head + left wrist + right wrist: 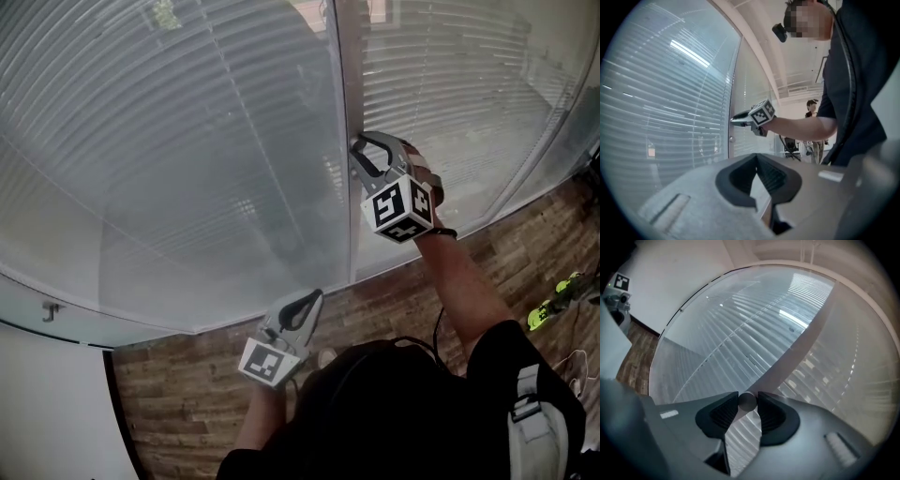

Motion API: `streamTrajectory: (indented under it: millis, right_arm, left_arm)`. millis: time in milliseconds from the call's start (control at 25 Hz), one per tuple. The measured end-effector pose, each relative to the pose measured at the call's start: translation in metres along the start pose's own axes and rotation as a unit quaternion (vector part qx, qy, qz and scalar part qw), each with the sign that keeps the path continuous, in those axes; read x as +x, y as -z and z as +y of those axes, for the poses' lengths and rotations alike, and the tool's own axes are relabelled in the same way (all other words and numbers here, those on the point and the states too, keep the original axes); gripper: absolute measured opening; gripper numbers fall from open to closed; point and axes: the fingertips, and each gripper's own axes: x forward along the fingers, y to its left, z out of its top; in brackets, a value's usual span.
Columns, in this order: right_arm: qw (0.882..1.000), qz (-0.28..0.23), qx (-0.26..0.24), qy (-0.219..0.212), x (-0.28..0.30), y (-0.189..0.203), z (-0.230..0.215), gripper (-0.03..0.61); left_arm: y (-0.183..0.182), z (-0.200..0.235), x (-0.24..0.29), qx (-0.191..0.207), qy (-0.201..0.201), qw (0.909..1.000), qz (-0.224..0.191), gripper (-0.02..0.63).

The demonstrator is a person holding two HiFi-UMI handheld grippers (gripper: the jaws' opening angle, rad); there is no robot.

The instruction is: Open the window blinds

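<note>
The left gripper [313, 298] hangs low by the pane's bottom edge, its fingers [740, 178] together on nothing, well apart from the control. The window blinds [169, 169] are thin, pale horizontal slats behind glossy glass, lying nearly flat shut. On the smooth upright mullion [349, 84] between the panes sits a small round grey knob [746, 401]. It is seen end-on, its axis running straight out along the right gripper [357, 155], whose dark ribbed fingers clamp it on either side. The coming move is probably a roll about that axis.
</note>
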Motion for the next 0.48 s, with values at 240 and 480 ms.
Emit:
streamTrajectory:
  millis: [240, 480]
  right_arm:
    - [0.989, -0.017, 0.149, -0.006, 0.002, 0.005, -0.008, 0.133]
    - [0.963, -0.043, 0.265, -0.01, 0.003, 0.009, -0.01, 0.133]
  left_arm:
    - [0.006, -0.009, 0.005, -0.004, 0.005, 0.9999, 0.012, 0.005]
    - [0.007, -0.016, 0.007, -0.005, 0.008, 0.9998, 0.018, 0.005]
